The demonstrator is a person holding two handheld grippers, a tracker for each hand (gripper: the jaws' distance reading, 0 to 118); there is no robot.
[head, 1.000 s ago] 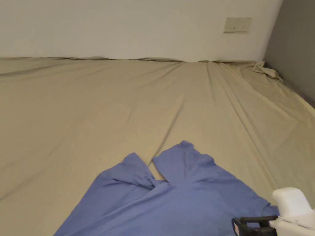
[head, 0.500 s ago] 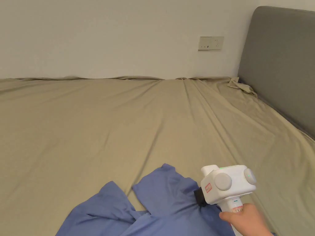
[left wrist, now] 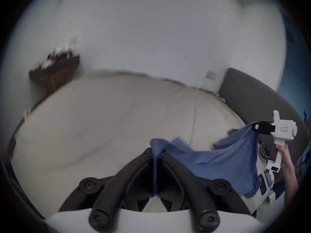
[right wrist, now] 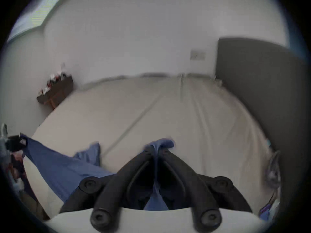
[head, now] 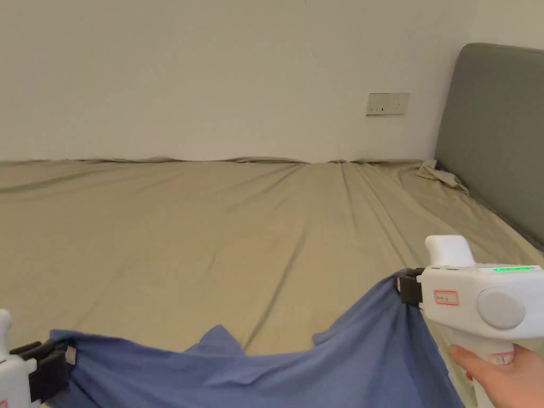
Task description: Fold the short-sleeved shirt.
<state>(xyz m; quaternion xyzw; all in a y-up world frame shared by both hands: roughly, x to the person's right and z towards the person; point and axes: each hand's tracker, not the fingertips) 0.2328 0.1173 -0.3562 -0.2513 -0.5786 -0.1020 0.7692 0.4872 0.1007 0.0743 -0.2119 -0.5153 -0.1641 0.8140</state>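
Note:
The blue short-sleeved shirt (head: 297, 366) hangs stretched between my two grippers, lifted off the bed. My left gripper (head: 68, 355) at the lower left is shut on one corner of it. My right gripper (head: 399, 282) at the lower right, held by a hand (head: 504, 380), is shut on the other corner, higher up. In the left gripper view the black jaws pinch blue cloth (left wrist: 155, 150), and the right gripper (left wrist: 255, 127) shows farther off. In the right gripper view the jaws clamp a bunch of the shirt (right wrist: 158, 145), and the left gripper (right wrist: 21, 140) sits at the far left.
The bed's tan sheet (head: 223, 228) spreads wide beyond the shirt, with long creases. A white wall with a socket plate (head: 387, 103) backs it. A grey headboard (head: 499, 138) rises on the right. A dark shelf (left wrist: 53, 68) hangs on the wall at the left.
The shirt has been lifted off the sheet and now hangs spread between both grippers. The right gripper rose with its corner. The left gripper has come into the head view.

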